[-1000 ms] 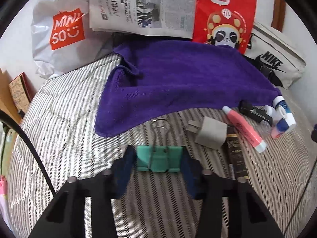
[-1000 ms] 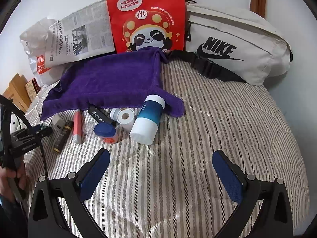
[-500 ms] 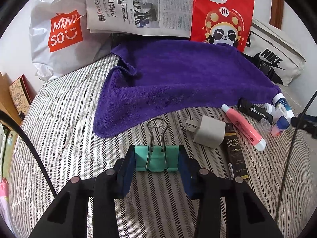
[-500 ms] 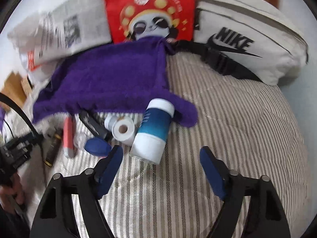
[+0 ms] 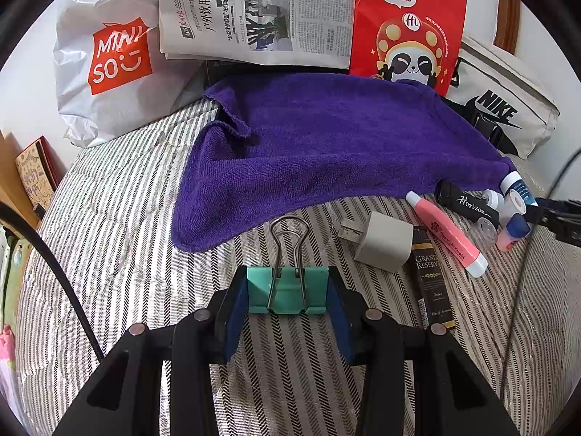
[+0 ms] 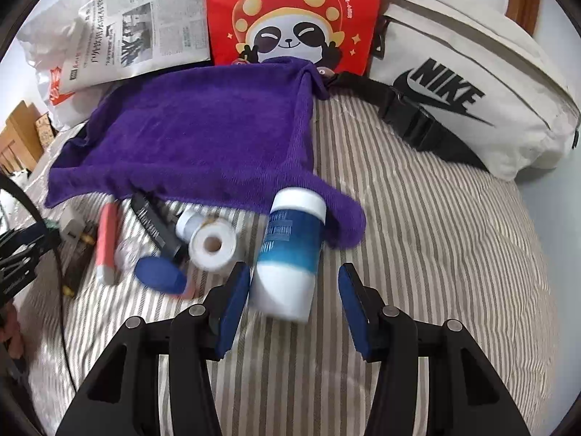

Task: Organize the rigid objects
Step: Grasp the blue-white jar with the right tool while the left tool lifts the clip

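My left gripper (image 5: 287,294) is shut on a teal binder clip (image 5: 287,290) and holds it just above the striped bedding, near the front edge of the purple towel (image 5: 326,145). My right gripper (image 6: 294,298) is open, its pads on either side of the white end of a lying blue-and-white bottle (image 6: 290,250); the left pad is close to it, the right pad apart. Beside the bottle lie a tape roll (image 6: 212,243), a blue cap (image 6: 159,272), a pink tube (image 6: 107,239) and a black tube (image 6: 156,229).
A white charger plug (image 5: 385,243), a dark box (image 5: 434,276) and the pink tube (image 5: 446,232) lie right of the clip. A Miniso bag (image 5: 109,65), newspaper (image 5: 254,11), red panda bag (image 6: 294,11) and Nike bag (image 6: 472,91) line the back.
My left gripper closed onto the binder clip. My right gripper moved forward and down to the blue-and-white bottle, its jaws narrowing around the bottle's white end.
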Available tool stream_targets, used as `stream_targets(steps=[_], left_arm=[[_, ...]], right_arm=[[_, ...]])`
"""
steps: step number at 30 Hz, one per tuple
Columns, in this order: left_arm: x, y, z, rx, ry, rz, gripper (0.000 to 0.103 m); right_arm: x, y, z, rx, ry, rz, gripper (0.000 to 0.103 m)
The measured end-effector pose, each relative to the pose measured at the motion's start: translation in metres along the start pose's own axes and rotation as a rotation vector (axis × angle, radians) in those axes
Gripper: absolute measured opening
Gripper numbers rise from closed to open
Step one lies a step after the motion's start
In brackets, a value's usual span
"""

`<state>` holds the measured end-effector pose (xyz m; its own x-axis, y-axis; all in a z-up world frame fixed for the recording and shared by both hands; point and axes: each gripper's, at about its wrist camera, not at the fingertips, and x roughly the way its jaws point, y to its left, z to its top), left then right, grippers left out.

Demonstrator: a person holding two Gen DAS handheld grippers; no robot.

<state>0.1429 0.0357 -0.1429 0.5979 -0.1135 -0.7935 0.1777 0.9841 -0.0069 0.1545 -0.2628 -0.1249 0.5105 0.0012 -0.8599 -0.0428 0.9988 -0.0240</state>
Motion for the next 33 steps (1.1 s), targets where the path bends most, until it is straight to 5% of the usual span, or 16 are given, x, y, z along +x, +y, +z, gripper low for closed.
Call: stream_targets(steps=[3,11,23,33], left_arm=[[0.000,0.000,0.000,-0.001,0.000,-0.001,0.039],[0.000,0.001,0.000,0.000,0.001,0.000,0.039],[0.000,0.000,0.000,-0.002,0.000,-0.002,0.039],[0.001,0.002,0.000,-0.002,0.001,-0.002,0.039]], right_arm=[[0.009,0.003,0.004,-0.002,0.002,0.011,0.040],[-0.001,0.000,-0.023,-0.027,0.042,0.055,0.039],[0.004,-0.003,-0.031,0.021,-0.117,0.038,0.040],[0.003,-0.003,-0.030,0.021,-0.119,0.037,0.040]])
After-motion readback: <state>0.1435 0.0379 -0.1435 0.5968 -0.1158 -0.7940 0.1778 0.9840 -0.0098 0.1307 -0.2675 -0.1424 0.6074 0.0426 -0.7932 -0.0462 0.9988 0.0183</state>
